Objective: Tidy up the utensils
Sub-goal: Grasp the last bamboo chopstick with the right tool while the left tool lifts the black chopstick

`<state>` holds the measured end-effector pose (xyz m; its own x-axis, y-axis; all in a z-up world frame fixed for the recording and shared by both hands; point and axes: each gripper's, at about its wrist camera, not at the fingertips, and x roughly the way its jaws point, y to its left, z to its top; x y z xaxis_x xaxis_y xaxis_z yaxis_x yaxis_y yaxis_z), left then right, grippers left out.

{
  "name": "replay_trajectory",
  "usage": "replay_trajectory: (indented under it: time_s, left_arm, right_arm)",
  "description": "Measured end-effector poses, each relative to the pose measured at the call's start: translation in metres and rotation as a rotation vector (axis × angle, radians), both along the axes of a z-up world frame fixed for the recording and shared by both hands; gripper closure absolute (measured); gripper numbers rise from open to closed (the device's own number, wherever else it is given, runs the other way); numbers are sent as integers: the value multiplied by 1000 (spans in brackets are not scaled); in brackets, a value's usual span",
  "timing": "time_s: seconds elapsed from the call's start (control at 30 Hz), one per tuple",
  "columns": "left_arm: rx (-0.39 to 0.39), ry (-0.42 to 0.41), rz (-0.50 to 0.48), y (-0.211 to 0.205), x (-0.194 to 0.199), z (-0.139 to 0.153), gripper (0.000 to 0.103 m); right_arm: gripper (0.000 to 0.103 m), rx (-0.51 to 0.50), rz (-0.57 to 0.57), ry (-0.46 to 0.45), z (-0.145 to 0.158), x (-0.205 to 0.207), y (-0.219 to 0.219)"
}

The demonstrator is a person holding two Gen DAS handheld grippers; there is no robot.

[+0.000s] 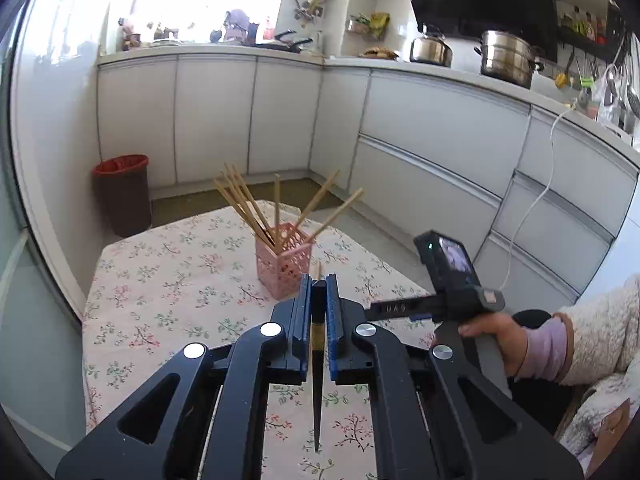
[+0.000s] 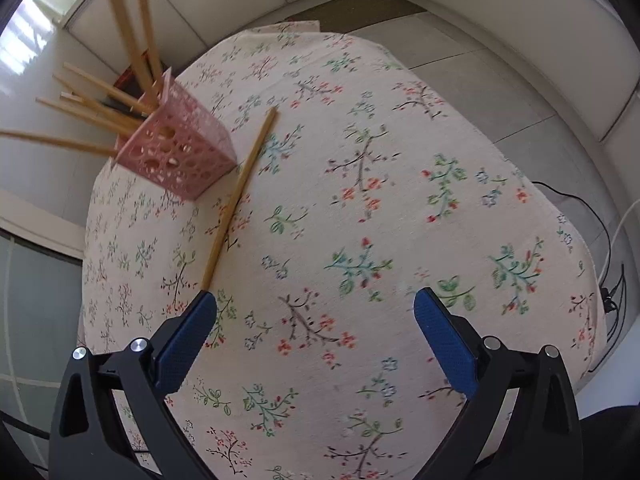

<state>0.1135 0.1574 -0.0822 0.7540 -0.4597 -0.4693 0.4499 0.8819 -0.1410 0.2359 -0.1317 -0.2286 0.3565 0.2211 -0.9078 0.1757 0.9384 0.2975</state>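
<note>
A pink perforated holder (image 1: 283, 264) stands on the floral tablecloth and holds several wooden chopsticks (image 1: 244, 208). My left gripper (image 1: 319, 284) is shut on a dark-tipped chopstick (image 1: 317, 384), held just in front of the holder. In the right wrist view the holder (image 2: 180, 156) is at the upper left, and one loose wooden chopstick (image 2: 240, 192) lies on the cloth beside it. My right gripper (image 2: 316, 312) is open and empty above the table, with its left fingertip (image 2: 204, 304) near the loose chopstick's near end. The right gripper also shows in the left wrist view (image 1: 400, 308).
The table (image 2: 400, 140) is covered by a floral cloth. A dark bin with a red liner (image 1: 124, 196) stands on the floor beyond it. White kitchen cabinets (image 1: 440, 136) run behind, with pots (image 1: 508, 56) on the counter. Cables (image 2: 608, 248) hang at the table's right side.
</note>
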Motion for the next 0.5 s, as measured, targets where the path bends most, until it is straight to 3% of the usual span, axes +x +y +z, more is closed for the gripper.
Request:
replay_trajectory:
  time_s: [0.07,0.23,0.33,0.47,0.5]
  left_arm:
    - [-30,-33,28,12,-3,8,97]
    - [-75,-72,54,33,-14,19,97]
    - [-97,-91,47,43,-21,25,97]
    - [-132,-103,43,51,-24,26,97]
    - [-137,-106,45,52,-24,26,97]
  right_arm:
    - [7,-52,-8,5,-4,5,22]
    - [8,-164,-94,116,-29,26,78]
    - [11,-313,-130,71,-38,21,103]
    - [29,-325,-170,-6,-34,3,102]
    - [41,-320,-174,-14,-32,-2,97]
